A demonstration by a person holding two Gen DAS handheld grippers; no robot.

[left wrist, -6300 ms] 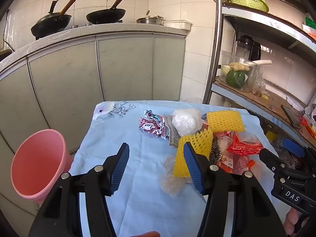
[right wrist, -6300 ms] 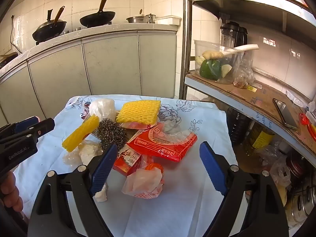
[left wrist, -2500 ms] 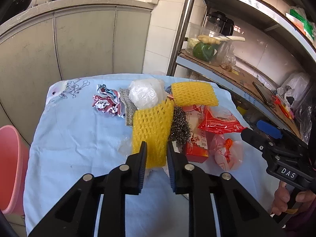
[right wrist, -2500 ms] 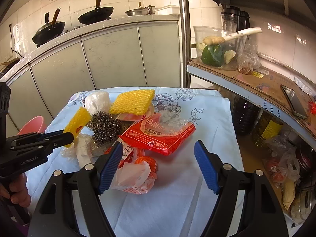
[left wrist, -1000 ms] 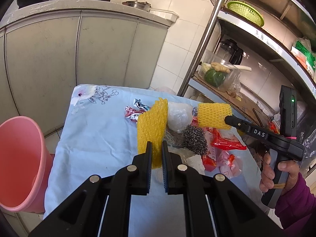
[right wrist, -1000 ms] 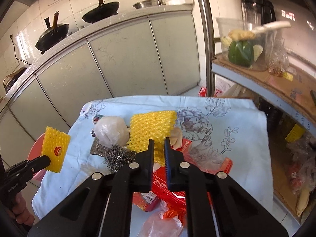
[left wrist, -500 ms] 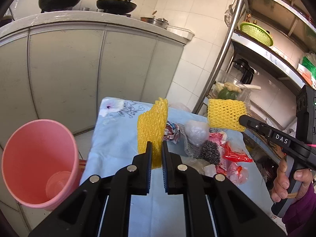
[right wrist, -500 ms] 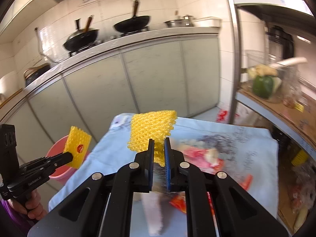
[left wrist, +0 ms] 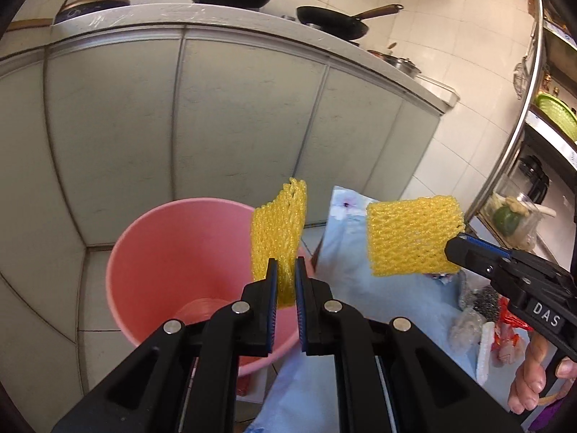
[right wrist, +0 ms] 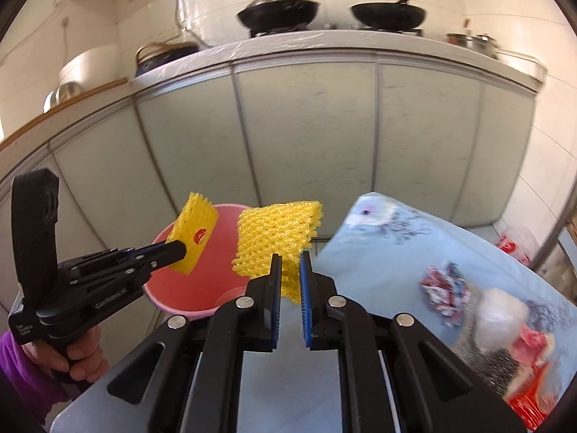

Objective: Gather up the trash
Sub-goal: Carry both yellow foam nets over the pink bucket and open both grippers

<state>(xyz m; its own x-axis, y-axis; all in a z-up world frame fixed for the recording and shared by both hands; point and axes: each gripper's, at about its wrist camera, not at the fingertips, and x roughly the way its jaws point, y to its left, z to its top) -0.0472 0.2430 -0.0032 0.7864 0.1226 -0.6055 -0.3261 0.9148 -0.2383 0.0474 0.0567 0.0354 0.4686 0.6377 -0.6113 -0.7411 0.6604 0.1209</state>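
Left claw (left wrist: 286, 281) clamped on a yellow foam net (left wrist: 279, 238), edge-on and upright, long axis rising from the pads. The net hangs over the pink bucket (left wrist: 144, 252), above the right part of the mouth, just inside the near-right rim. Bucket stands on the floor beside the desk (left wrist: 360, 288), below desk level; something pale pink lies in its bottom.

Right claw (right wrist: 289, 278) clamped on a second net (right wrist: 277, 241), held flat-on. From the right wrist view this net shows in front of the bucket's right rim. From the left wrist view it sits right of the bucket, over the corner of the desk cloth. Judged: not yet over the mouth.

Key relation: bucket lies below and left of both claws. Left hand is the nearer and looks placed to drop; the right needs to carry further left first.

Remaining trash lies on the desk well right of the bucket: crumpled wrapper (right wrist: 445, 279), white bag (right wrist: 499, 315), red packets (right wrist: 533, 346).
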